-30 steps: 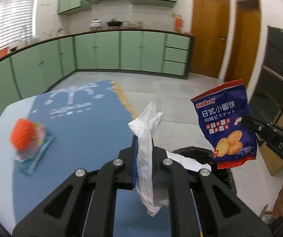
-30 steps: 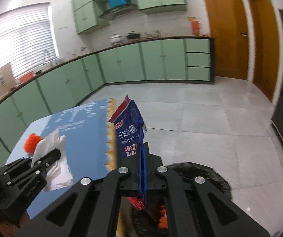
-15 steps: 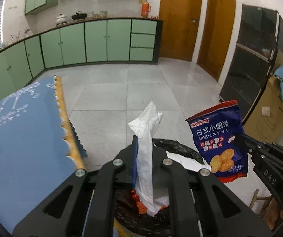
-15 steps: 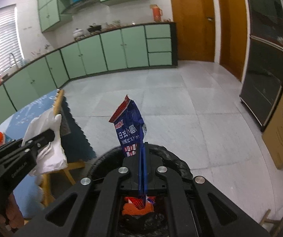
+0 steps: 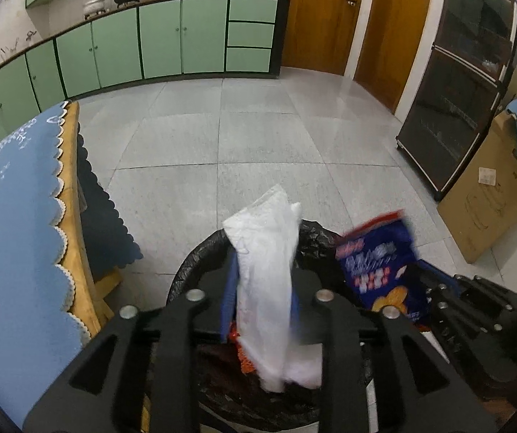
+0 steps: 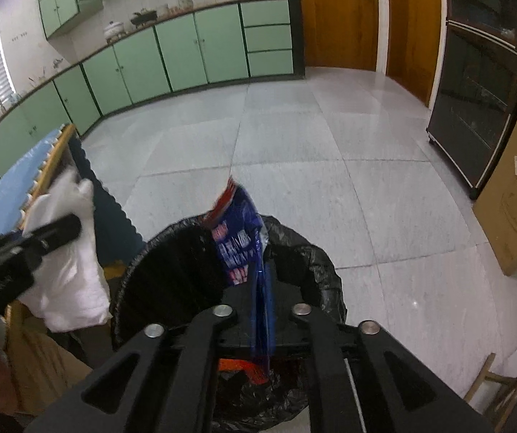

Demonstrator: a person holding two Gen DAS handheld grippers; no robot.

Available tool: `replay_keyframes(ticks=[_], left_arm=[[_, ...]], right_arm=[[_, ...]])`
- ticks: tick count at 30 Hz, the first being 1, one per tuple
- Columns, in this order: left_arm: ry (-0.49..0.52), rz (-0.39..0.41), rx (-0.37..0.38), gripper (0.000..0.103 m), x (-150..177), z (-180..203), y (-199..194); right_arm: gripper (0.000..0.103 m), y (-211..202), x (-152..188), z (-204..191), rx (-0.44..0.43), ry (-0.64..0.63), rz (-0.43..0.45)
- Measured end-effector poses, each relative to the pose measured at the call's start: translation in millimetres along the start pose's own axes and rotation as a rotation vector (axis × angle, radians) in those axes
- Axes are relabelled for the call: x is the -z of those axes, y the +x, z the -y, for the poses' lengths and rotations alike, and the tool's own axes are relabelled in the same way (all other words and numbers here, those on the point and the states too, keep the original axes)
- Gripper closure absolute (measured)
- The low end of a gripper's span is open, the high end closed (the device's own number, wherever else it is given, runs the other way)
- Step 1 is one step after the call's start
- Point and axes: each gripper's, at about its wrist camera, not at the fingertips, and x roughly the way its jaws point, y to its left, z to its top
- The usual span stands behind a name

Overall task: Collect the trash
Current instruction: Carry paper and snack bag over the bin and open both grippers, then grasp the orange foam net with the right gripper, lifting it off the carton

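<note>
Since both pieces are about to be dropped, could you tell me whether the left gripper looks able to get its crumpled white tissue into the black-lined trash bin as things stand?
Probably yes. The left gripper holds the crumpled white tissue directly above the black-lined trash bin, whose mouth looks open beneath it; the blue snack packet hangs off to one side.

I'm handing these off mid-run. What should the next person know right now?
Left tongs: shut on the white tissue, above the black-lined trash bin.
Right tongs: shut on the blue snack bag, also over the bin, blurred by motion.
Done: both pieces carried to the bin; orange trash already lies inside.
Left: open both tongs to drop them in.
</note>
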Motion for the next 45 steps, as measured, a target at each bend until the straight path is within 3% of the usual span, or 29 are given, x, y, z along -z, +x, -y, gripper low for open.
replay_keyframes(ticks=[2,6,8,10,12,18,22,29,35,45], left_arm=[[-0.007,0.005,0.002,0.076,-1.8,-1.8,-2.9],[-0.025,0.031,0.001,0.072,-5.7,-8.2,-14.3],[-0.034,0.051,-0.003,0.065,-7.0,-10.9,-23.2],[-0.049,0.073,-0.001,0.048,-8.4,-15.4,-32.2],[-0.069,0.09,0.008,0.041,-11.2,-20.7,-40.2],[-0.1,0.126,0.03,0.039,-16.8,-32.6,-58.6],[-0.103,0.167,-0.001,0.038,-16.2,-46.0,-76.9],[-0.153,0.254,-0.144,0.034,-6.2,-102.7,-129.5],[-0.228,0.307,-0.341,0.028,17.3,-171.3,-180.5],[-0.391,0.273,-0.591,0.027,76.3,-275.4,-232.0]], right_arm=[[0.092,-0.2,0.1,-1.0,-0.003,-0.004,-0.002],[0.075,-9.3,-5.9,-4.5,-0.002,-0.009,0.023],[0.069,-15.3,-9.4,-7.1,-0.005,-0.011,0.04],[0.061,-21.9,-14.4,-10.1,-0.011,-0.015,0.059],[0.056,-31.1,-19.8,-15.0,-0.018,-0.023,0.087],[0.052,-49.8,-32.9,-27.1,-0.032,-0.04,0.136],[0.051,-60.9,-40.1,-33.0,-0.05,-0.046,0.16],[0.041,-80.0,-49.5,-69.7,-0.123,-0.096,0.206],[0.026,-90.6,-55.1,-133.8,-0.234,-0.188,0.245],[0.02,-89.0,-48.7,-268.3,-0.449,-0.348,0.242]])
